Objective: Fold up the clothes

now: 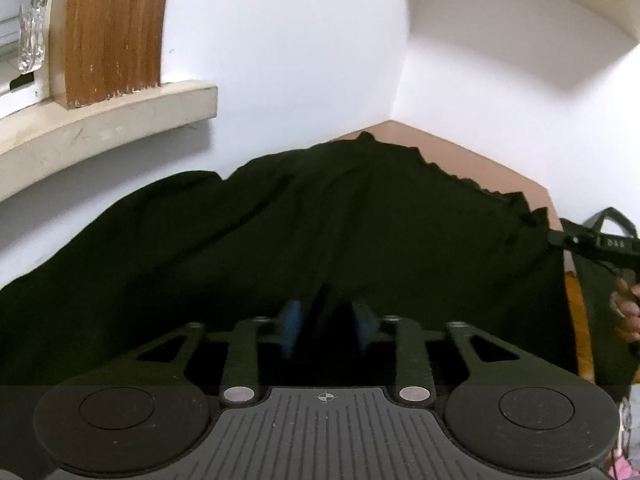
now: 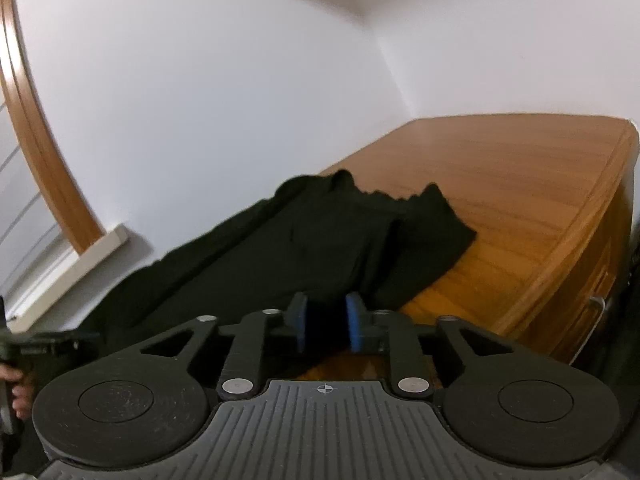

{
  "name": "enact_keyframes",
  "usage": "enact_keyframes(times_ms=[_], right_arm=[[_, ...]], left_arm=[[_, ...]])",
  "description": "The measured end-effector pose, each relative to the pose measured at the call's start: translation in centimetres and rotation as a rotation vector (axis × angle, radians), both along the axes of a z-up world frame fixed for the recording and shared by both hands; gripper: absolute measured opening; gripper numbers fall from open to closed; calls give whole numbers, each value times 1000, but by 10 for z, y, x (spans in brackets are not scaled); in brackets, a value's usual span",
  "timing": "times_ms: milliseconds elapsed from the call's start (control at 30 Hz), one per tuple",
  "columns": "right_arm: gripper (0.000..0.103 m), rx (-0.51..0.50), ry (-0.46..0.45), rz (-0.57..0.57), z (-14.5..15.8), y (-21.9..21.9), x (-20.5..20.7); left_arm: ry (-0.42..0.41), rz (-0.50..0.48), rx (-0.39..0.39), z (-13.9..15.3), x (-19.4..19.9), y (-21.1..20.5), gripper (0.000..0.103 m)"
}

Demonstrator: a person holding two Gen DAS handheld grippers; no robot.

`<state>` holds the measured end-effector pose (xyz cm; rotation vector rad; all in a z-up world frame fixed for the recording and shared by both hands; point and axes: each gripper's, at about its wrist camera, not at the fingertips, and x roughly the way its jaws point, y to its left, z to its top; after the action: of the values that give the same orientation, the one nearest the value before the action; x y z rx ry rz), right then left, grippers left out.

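A dark, almost black garment [image 1: 280,232] lies spread and wrinkled over the wooden table [image 2: 520,184], reaching the white wall. My left gripper [image 1: 327,326] hangs low over its near part. The blue pads [image 1: 290,328] stand apart, with a dark ridge of cloth between them that they do not press. My right gripper [image 2: 328,324] sits at the garment's [image 2: 320,240] near edge by the table's front. Its blue pads [image 2: 354,322] are a little apart with dark cloth in the gap, not squeezed. A hand [image 1: 628,312] holds the right gripper at the left wrist view's right edge.
A cream window sill [image 1: 100,128] and a brown wooden frame [image 1: 112,32] stand at the left by the wall. A white shelf [image 1: 520,0] juts out above the corner. The table's front edge carries a metal drawer handle [image 2: 598,304]. Bare wood lies to the garment's right.
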<state>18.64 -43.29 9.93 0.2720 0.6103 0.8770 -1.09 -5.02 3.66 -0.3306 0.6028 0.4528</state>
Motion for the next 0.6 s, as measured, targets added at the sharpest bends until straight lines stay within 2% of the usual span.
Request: enact_keyframes(times_ms=[67, 167, 200, 233, 333, 400, 500, 600], right_arm=[[38, 6, 13, -8, 2, 3, 6], [36, -5, 47, -33, 2, 8, 17], [15, 1, 52, -38, 1, 8, 20], [2, 12, 47, -55, 1, 5, 22], [2, 66, 5, -186, 5, -16, 24], [2, 31, -26, -270, 6, -26, 26], [4, 24, -34, -248, 5, -31, 26], [8, 42, -48, -144, 6, -23, 18]], left_arm=[[-10, -13, -6, 2, 2, -1, 52], [-14, -19, 1, 3, 8, -1, 52], [-13, -20, 5, 2, 11, -1, 52], [1, -10, 14, 0, 13, -2, 52], [35, 18, 29, -7, 17, -1, 51], [35, 35, 26, -9, 16, 1, 53], [20, 63, 47, -4, 11, 2, 59], [6, 61, 54, 3, 9, 2, 56]])
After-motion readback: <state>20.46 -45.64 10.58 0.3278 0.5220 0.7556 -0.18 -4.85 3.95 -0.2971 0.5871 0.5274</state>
